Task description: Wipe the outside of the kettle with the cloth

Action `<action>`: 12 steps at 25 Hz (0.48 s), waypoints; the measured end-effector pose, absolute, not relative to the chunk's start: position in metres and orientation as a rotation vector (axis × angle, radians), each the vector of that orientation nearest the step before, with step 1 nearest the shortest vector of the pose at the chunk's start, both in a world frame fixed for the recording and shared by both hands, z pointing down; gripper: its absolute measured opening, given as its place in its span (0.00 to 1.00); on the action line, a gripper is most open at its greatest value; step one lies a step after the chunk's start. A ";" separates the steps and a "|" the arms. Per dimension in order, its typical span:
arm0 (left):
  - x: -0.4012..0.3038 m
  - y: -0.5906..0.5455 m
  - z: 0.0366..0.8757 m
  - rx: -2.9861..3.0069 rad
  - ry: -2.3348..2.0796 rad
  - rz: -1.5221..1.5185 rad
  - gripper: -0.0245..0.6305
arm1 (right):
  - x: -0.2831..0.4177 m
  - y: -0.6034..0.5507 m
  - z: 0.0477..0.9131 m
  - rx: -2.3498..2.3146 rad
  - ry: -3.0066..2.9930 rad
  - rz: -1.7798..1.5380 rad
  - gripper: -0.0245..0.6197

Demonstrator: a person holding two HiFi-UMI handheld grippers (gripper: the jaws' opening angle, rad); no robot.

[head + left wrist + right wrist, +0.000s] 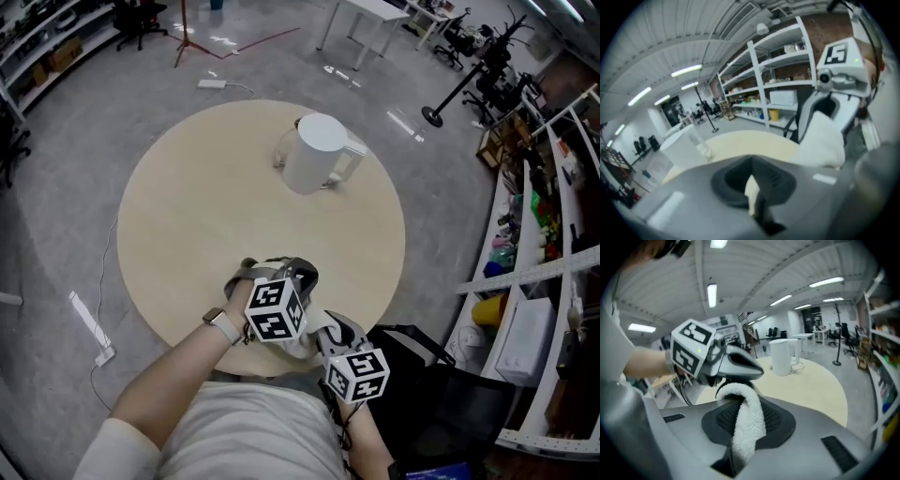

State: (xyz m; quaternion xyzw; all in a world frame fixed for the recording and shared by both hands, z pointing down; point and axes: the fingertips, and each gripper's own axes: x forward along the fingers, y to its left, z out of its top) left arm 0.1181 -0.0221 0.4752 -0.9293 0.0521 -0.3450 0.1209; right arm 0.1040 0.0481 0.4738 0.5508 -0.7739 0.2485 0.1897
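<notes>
The kettle [319, 155] stands upright on the far half of the round table [206, 234], handle to the right and a thin cord [280, 150] looped at its left. Bare tabletop lies all round it, and nothing stands between it and the near edge.

The cloth [747, 423] is pinched in the right gripper [741, 401], whose jaws are closed on it, and it arches up in a loop towards the left gripper [751, 176]. That one's jaws are drawn almost together, with only a thin pale sliver between them. Both grippers hover close together over the near rim, well apart from the kettle.

A black chair [450, 394] sits just off the near right edge, with shelves [553, 234] beyond it. A power strip [89, 323] lies on the floor to the left.
</notes>
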 end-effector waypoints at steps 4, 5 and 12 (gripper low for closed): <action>0.121 -0.029 0.474 -2.689 0.239 -0.951 0.04 | 0.121 0.041 0.506 1.634 -2.090 0.702 0.14; 0.121 -0.029 0.473 -2.694 0.243 -0.947 0.04 | 0.135 0.047 0.528 1.697 -2.053 0.880 0.14; 0.123 -0.031 0.473 -2.707 0.240 -0.931 0.04 | 0.164 0.085 0.572 1.905 -2.034 1.416 0.14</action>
